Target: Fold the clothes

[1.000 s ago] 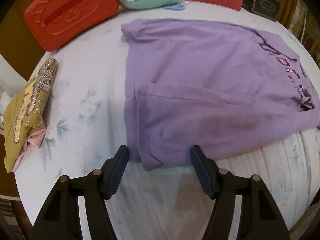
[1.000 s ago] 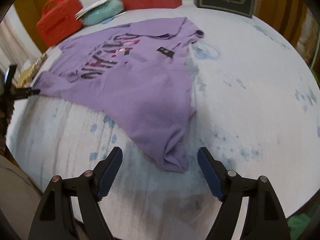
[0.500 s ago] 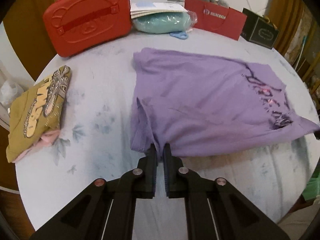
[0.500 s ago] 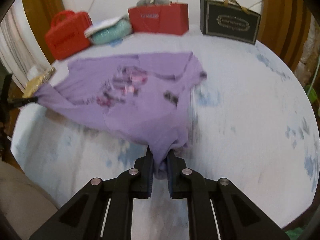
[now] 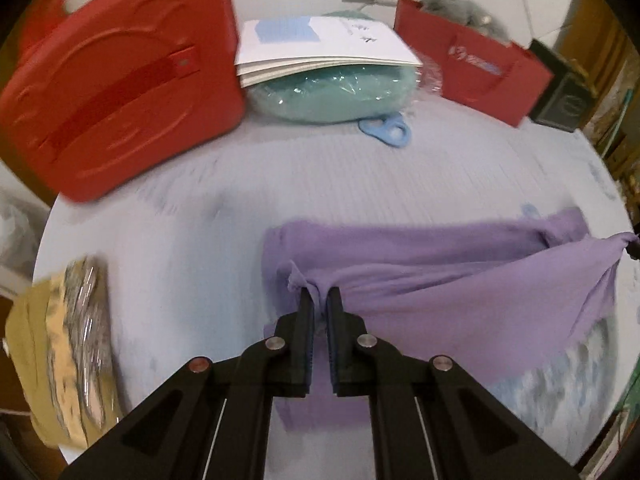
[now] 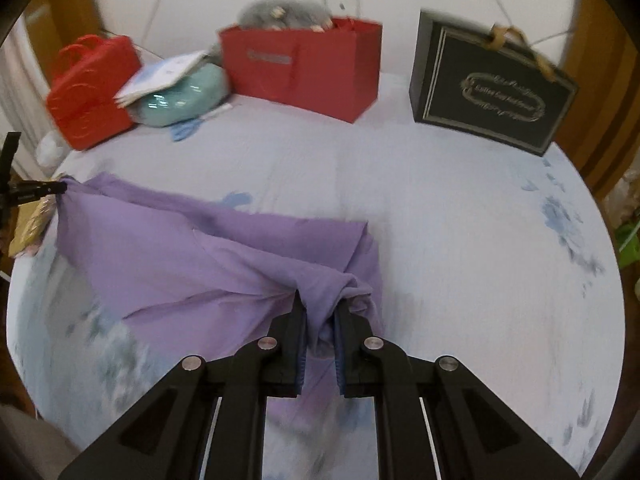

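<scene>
**Two-corner lift of a garment during folding**

The left gripper (image 5: pixel 320 300) has its 2 black jaws pressed nearly together on a bunched corner of the soft purple cotton T-shirt (image 5: pixel 460 280). The right gripper (image 6: pixel 320 308) is likewise closed tight on the opposite corner of the same near edge, a thick wad of fabric filling the narrow gap between its blue-lined pads. In the right wrist view the left gripper's tip appears at the far left, with purple cloth drawn to it; the cloth hangs taut between the 2 grips, which suggests the edge is held at both ends so that it travels as a straight line. The far part of the T-shirt lies on the round table covered in pale floral cloth (image 6: pixel 460 240), roughly at its centre. The grip on corners rather than mid-edge probably serves to carry the near hem over toward the far side for a half fold. Along the back of the table stand a red moulded plastic case (image 5: pixel 116 80), a mint-green wrapped cushion (image 5: pixel 332 92) under white papers, a red paper gift bag (image 6: pixel 300 64) and a black gift box (image 6: pixel 488 84). A folded mustard-yellow garment (image 5: pixel 60 352) lies at the left rim, likely already finished.
</scene>
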### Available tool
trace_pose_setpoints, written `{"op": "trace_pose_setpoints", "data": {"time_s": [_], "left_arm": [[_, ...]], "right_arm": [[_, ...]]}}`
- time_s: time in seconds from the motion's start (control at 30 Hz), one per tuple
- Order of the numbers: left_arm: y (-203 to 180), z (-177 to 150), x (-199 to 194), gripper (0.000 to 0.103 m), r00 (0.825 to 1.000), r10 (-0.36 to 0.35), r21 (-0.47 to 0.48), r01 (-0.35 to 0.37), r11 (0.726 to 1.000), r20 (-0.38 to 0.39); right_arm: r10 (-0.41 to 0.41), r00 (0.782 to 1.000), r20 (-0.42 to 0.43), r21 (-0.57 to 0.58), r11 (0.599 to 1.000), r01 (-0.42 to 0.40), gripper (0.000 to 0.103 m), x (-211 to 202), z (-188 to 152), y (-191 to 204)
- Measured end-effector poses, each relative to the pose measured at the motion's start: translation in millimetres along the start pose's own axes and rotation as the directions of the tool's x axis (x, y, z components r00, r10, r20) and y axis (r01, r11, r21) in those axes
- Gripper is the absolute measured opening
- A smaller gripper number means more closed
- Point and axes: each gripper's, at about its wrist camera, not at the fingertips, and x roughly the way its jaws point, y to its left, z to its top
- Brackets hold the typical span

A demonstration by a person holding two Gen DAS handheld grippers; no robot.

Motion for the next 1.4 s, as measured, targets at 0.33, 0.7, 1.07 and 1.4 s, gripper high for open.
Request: {"op": "trace_pose_setpoints", "data": {"time_s": [0.33,0.7,1.07,1.4], "left_arm": [[17.1,13.4,30.2,0.063,0.998,0.050,-0.066,-0.052,0.996,-0.025],[35.8,-78.3,37.1,0.065,0.998,0.006,-0.181,-0.018,0.983,-0.066],[1.0,-89.5,33.4,0.006,0.998,0.023,-0.117,-0.029,0.993,-0.056],[13.4,-131.5,-2.6,0.008,0.991,-0.016,-0.157,-0.005,0.988,-0.133]], "right_arm": [[0.000,1.000,0.010,0.198,0.980,-0.002,0.062,26.0,9.5,-33.7],[0.020,1.000,0.002,0.360,0.933,-0.019,0.076,1.9,-85.6,-35.1],[-0.001,0.996,-0.086,0.204,0.979,0.018,0.003,44.6,-88.6,13.3],[0.009,0.979,-0.204,0.195,0.980,0.032,0.003,0.7,-118.6,-8.0]]}}
